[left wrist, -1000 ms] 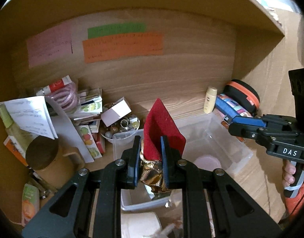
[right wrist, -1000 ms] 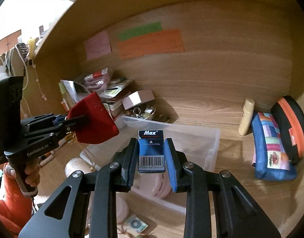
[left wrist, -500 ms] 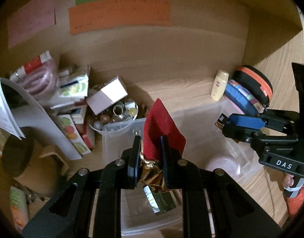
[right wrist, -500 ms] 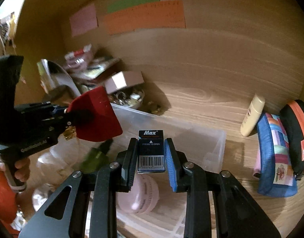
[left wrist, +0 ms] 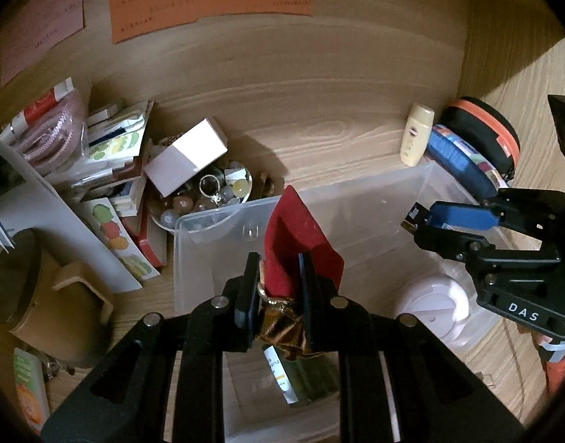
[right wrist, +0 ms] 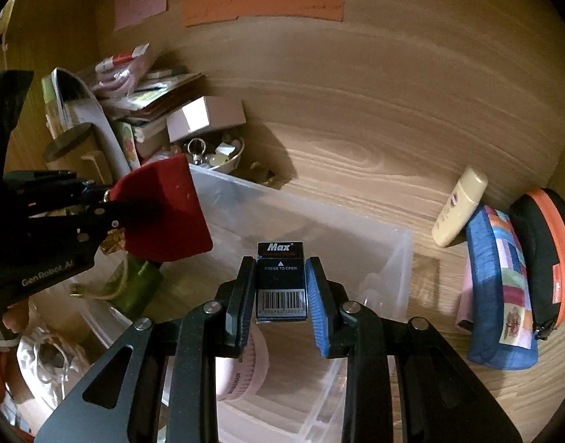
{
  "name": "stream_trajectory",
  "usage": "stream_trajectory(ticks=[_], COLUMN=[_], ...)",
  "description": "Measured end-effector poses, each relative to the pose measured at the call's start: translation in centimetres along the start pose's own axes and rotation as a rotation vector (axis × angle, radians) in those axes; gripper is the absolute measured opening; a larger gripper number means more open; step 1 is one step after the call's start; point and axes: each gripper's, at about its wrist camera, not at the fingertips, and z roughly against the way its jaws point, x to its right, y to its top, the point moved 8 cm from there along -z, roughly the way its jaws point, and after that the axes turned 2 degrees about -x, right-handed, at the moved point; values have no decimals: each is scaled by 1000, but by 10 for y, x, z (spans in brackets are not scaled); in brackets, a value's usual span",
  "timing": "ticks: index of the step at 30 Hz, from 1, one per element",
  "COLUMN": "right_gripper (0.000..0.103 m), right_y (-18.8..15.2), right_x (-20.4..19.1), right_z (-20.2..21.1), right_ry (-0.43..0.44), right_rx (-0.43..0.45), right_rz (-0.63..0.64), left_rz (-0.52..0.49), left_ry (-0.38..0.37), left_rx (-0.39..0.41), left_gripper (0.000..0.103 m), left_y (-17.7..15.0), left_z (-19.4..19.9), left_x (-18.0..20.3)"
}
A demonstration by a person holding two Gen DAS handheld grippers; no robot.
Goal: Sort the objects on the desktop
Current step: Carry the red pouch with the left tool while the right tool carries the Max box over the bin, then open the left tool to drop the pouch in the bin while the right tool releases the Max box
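Note:
My left gripper (left wrist: pixel 276 275) is shut on a red pouch (left wrist: pixel 295 243) with a gold trim, held over the near-left part of a clear plastic bin (left wrist: pixel 216 217). It also shows in the right wrist view (right wrist: pixel 164 206). My right gripper (right wrist: pixel 280 280) is shut on a dark blue "Max" staples box (right wrist: pixel 281 280), held above the bin (right wrist: pixel 400 254); it shows from the side in the left wrist view (left wrist: pixel 459 217). Inside the bin lie a green bottle (left wrist: pixel 300 376) and a round pink case (left wrist: pixel 433 302).
A cluttered pile sits at the left: a small bowl of trinkets (left wrist: pixel 208 195), a white box (left wrist: pixel 186 162), booklets, a wooden mug (left wrist: pixel 35 291). A cream tube (left wrist: pixel 417 134), a blue pouch (right wrist: pixel 500 295) and an orange-black case (right wrist: pixel 548 251) stand right. Sticky notes hang on the back wall.
Both grippers have moved forward and down toward the bin, still holding their objects. The view now looks more steeply down into the bin.

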Motion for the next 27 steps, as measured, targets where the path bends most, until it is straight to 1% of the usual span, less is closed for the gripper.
stream_trajectory(ticks=[1, 4, 6, 8, 13, 16, 17, 18, 21, 25, 27], right_gripper=[25, 25, 25, 25, 26, 32, 37, 41, 46, 53, 58], right_y=[-1, -2, -3, -3, -2, 1, 2, 3, 7, 11, 13], right_x=[0, -2, -4, -6, -9, -8, -8, -8, -9, -10, -10], right_z=[-1, -4, -5, -5, -4, 1, 3, 5, 11, 20, 26], right_ry=[0, -1, 3, 10, 19, 25, 24, 21, 18, -1, -10], right_rx=[-1, -6, -7, -7, 6, 27, 35, 44, 66, 89, 101], right_rz=[1, 7, 10, 13, 19, 15, 14, 14, 19, 25, 27], left_rz=[2, 2, 1, 1, -6, -7, -7, -8, -9, -13, -13], left_ry=[2, 5, 9, 20, 34, 46, 48, 50, 58, 90, 97], left_rx=[-3, 0, 6, 17, 45, 64, 72, 77, 92, 118, 133], left_gripper=[21, 22, 29, 38, 46, 56, 58, 58, 60, 66, 69], left_y=[-1, -1, -2, -2, 0, 2, 2, 3, 6, 8, 9], left_z=[-2, -1, -1, 0, 6, 12, 14, 15, 21, 30, 37], left_x=[0, -1, -2, -2, -1, -2, -2, -2, -2, -3, -4])
